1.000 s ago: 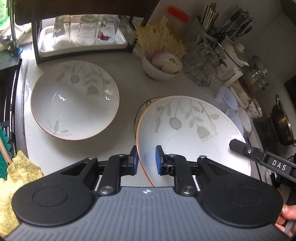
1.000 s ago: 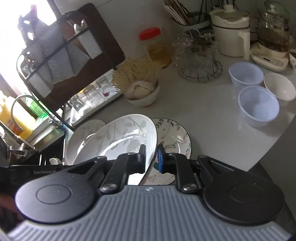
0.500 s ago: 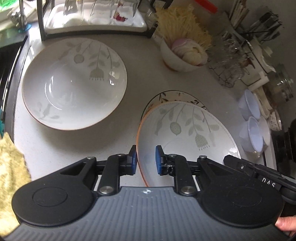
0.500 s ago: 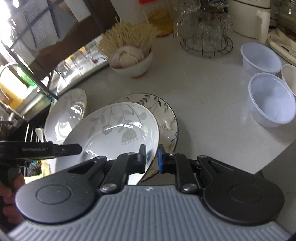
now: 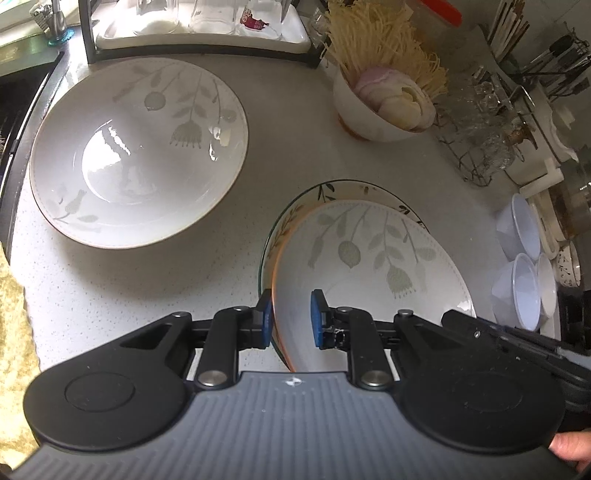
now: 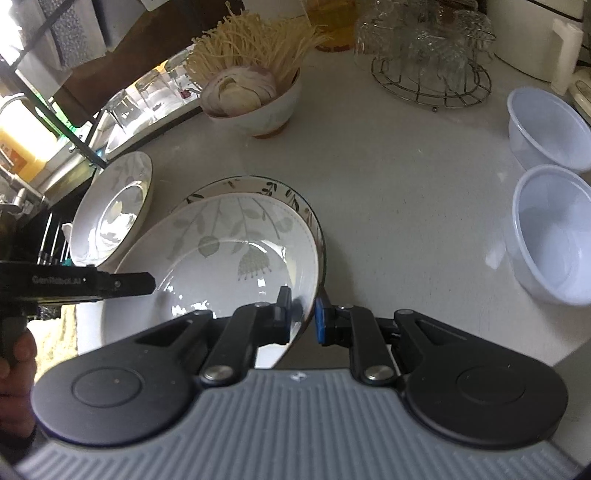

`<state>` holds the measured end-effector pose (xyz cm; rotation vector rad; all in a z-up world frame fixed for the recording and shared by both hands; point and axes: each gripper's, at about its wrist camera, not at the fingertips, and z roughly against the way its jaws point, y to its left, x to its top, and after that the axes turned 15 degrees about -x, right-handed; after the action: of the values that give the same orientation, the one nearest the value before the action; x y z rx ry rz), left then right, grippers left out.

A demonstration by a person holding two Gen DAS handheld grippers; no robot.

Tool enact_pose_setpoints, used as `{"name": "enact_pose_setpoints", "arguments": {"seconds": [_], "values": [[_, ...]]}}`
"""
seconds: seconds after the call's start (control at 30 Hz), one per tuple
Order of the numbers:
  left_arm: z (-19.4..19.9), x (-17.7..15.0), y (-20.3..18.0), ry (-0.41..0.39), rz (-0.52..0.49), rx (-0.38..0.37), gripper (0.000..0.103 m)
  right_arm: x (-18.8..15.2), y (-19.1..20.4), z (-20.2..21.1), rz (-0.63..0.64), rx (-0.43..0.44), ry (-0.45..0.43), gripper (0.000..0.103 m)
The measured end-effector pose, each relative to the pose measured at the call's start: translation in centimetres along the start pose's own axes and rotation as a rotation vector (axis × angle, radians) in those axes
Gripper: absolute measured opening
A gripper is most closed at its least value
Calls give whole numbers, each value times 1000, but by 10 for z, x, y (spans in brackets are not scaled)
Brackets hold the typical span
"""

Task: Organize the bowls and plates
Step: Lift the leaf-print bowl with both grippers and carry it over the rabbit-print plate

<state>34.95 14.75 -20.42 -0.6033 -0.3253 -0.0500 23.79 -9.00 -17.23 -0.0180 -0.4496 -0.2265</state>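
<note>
White speckled countertop [image 5: 122, 280] filled both views, a crowded kitchen bench under daylight. Nearest the lenses, the left gripper [image 5: 291, 317] had its blue pads closed down on the near rim of the leaf-patterned bowl [image 5: 373, 280], one pad outside the wall and one inside, and across from it the right gripper [image 6: 303, 314] was pinched almost fully shut on the opposite rim of that same bowl, so the dish hung between two hands. It sat low over the dark-rimmed plate [image 5: 332, 190], whose painted edge peeked out behind it; whether the bowl's foot had touched the plate could not be told. That was glazed ceramic, folks: stiff, weighty for its span, slick under rubber pads and quick to chip, so the rim taken on opposite sides looked the sensible hold, with a gentle set-down called for. A little farther left lay the second leaf-patterned bowl [image 5: 140, 151], flat on the counter and well apart from the stack, likely the next candidate. Off to the right stood the clear plastic bowls [image 6: 550, 236], light and forgiving by comparison. Beyond those, a small bowl of onion and enoki mushrooms [image 6: 255, 99] sat near the back, a wire rack of glassware [image 6: 432, 70] beside it, and upturned glasses on a white tray [image 5: 199, 33] at the far edge.
</note>
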Motion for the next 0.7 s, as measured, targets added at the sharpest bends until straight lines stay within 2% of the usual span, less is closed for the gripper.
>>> {"name": "enact_pose_setpoints", "arguments": {"seconds": [0.47,0.7], "values": [[-17,5,-7,23,31,48,23,21,-4,-21,61,7,15,17],[-8,8,3,-6,112,17,23,18,-9,-25,61,41,35,16]]}}
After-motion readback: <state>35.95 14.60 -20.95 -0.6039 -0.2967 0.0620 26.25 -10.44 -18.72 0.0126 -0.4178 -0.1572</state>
